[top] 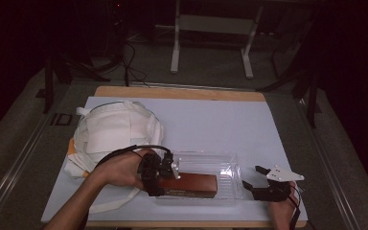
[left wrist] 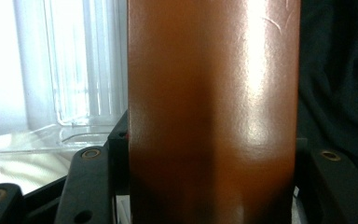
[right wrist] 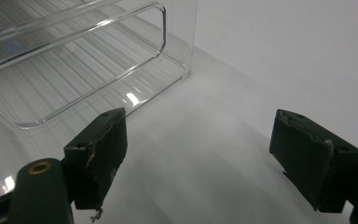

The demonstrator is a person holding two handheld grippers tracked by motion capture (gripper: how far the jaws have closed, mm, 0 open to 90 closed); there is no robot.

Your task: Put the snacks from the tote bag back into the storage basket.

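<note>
White cloth bag (top: 112,136): lies at about 9 o'clock on the white table mat (top: 211,120), its near edge just beside the person's left hand (top: 120,168).

Left gripper (top: 165,167): positioned at about 7 o'clock on the mat, at the left end of the clear plastic tray (top: 220,165). Its jaws pinch the left end of the brown box (top: 191,184). In the left gripper view the brown box (left wrist: 214,112) stands between both jaws, its sides flush against them, with the tray wall (left wrist: 81,70) behind it to the left.

Brown box: long, glossy, lying lengthwise along the near edge of the tray, toward 6 o'clock on the mat. Whether it rests on the tray floor or is raised cannot be told.

Right gripper (top: 255,178): at about 5 o'clock, just beside the right end of the tray, jaws spread wide with nothing between them. In the right gripper view the right gripper (right wrist: 214,154) frames bare mat, with the tray corner (right wrist: 163,28) at 11 o'clock.
</note>
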